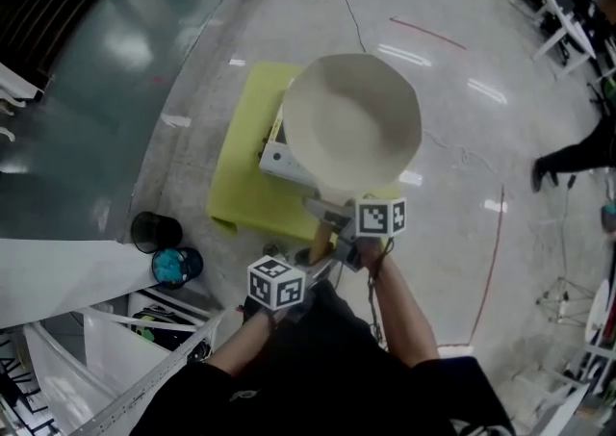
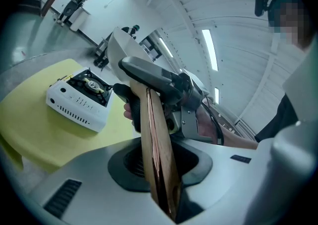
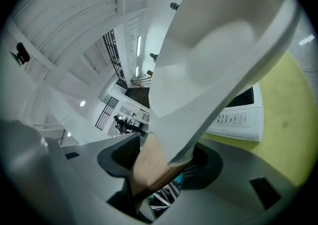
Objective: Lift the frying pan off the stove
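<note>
A white frying pan (image 1: 353, 126) hangs tilted in the air above a white portable stove (image 1: 282, 163), clear of the burner. The stove stands on a small yellow table (image 1: 241, 195). The pan's wooden handle (image 1: 320, 235) runs back toward me. My right gripper (image 1: 339, 224) is shut on the handle close to the pan. My left gripper (image 1: 310, 263) is shut on the handle's end. In the left gripper view the handle (image 2: 158, 154) stands edge-on between the jaws, with the stove (image 2: 82, 100) beyond it. The right gripper view has the pan (image 3: 223, 50) filling the top, above the handle (image 3: 149, 167).
A black cup (image 1: 156, 230) and a teal round container (image 1: 176, 266) sit on the floor left of the yellow table. A dark table (image 1: 67, 136) lies to the left, white racks at the lower left. A person (image 1: 577, 160) stands at the far right.
</note>
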Demonstrator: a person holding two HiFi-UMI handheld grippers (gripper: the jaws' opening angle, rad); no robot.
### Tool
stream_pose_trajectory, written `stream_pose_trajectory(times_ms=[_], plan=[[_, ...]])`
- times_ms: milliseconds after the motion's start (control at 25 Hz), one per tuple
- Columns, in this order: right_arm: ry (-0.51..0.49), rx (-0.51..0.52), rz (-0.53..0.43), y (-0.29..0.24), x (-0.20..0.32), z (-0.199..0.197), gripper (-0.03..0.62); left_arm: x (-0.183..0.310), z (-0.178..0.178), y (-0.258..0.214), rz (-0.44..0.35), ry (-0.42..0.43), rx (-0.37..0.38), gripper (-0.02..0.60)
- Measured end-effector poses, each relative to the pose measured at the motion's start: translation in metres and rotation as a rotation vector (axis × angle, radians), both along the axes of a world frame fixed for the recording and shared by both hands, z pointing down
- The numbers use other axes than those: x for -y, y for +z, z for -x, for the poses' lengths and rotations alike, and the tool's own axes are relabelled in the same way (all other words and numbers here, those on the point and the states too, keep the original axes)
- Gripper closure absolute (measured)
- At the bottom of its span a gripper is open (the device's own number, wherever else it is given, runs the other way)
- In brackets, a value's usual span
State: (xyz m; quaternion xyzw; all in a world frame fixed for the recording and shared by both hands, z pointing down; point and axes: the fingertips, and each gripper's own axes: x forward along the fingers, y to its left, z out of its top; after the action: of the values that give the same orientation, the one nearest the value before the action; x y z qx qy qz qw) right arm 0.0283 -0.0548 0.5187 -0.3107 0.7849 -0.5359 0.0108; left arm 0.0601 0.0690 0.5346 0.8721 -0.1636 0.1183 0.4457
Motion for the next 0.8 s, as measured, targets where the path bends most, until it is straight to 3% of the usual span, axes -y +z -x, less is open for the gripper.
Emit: stream_pose_trajectory(times_ms=[800], plan=[[0.05,-0.036,-0.053,-0.026,-0.032,0.069,0.341,-0.034,0.075,-0.021,-0.044,0.071,-0.029,0.456]])
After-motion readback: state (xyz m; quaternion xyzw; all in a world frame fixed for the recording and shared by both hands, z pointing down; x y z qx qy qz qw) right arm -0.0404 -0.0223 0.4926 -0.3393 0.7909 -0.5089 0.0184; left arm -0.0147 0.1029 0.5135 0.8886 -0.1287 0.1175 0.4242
